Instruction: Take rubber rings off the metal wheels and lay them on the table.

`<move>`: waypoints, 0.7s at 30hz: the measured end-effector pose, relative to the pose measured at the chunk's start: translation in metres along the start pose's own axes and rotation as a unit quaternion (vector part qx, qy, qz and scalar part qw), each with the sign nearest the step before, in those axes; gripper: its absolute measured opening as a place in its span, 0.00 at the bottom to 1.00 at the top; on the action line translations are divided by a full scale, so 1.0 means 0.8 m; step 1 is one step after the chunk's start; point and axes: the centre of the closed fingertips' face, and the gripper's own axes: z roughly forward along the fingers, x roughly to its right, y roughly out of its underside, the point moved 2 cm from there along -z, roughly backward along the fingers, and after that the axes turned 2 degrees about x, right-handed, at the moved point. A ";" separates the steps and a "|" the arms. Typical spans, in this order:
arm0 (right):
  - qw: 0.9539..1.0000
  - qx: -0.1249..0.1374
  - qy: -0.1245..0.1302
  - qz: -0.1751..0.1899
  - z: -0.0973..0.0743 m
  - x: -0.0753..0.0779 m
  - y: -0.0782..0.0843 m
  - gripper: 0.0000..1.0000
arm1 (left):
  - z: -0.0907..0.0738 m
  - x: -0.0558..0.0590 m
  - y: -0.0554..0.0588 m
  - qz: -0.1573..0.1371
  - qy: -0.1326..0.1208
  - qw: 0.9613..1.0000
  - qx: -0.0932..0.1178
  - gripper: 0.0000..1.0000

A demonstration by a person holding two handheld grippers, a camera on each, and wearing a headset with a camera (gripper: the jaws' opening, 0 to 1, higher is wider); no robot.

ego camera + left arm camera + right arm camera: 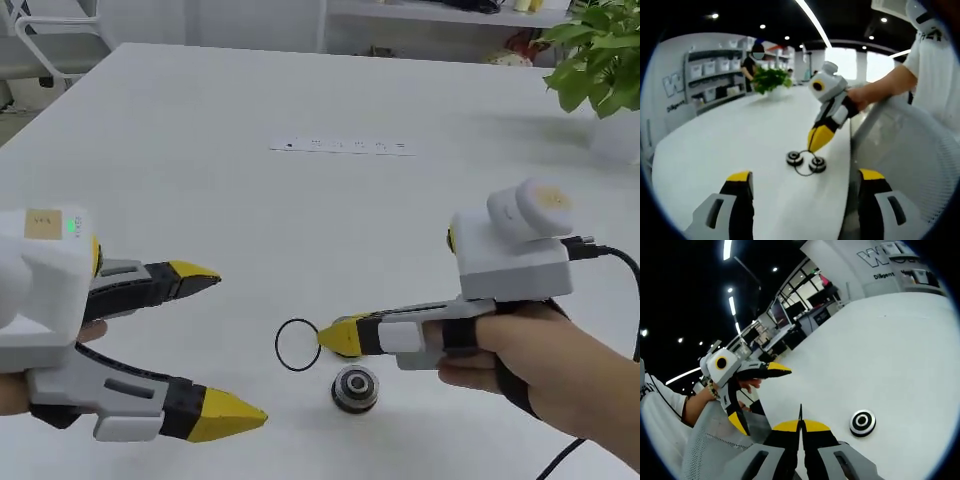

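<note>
The left gripper [228, 343] is coming in from the left side and pointing to the right. Its 2 yellow-tipped jaws are standing wide apart, with nothing between them. It is hanging a little above the white table [300, 220].

Just to the right of it, a thin black rubber ring [297, 344] is showing as a round loop. The right gripper [325, 338] is pinching the ring's right edge, with its 2 jaws pressed together on it. In the right gripper view the ring is showing edge-on, as a thin black line sticking out from between the yellow tips. I cannot tell if the ring is touching the table.

A small metal wheel [356, 388] is sitting on the table just beside the right gripper's tips, on the side closer to the person. In the left gripper view the other wheel [794, 158] is sitting close beside it, and the ring is hanging between the 2.

The right gripper is lying low and nearly flat, pointing to the left. A hand [530, 360] is reaching in from the right, with its fingers wrapped around the handle.

Far back on the table a white strip [343, 146] is lying flat. A green plant [598, 50] is standing at the far right corner.
</note>
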 end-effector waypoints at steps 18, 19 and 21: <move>0.997 -0.074 0.038 0.000 0.031 0.029 0.046 0.00 | 0.008 0.012 0.022 -0.004 0.013 0.999 -0.039 0.97; 0.996 -0.080 0.044 -0.006 0.031 0.032 0.048 0.00 | 0.008 0.014 0.023 -0.005 0.016 0.999 -0.042 0.97; 0.996 -0.080 0.046 -0.006 0.031 0.034 0.049 0.00 | 0.008 0.015 0.024 -0.006 0.019 0.999 -0.045 0.97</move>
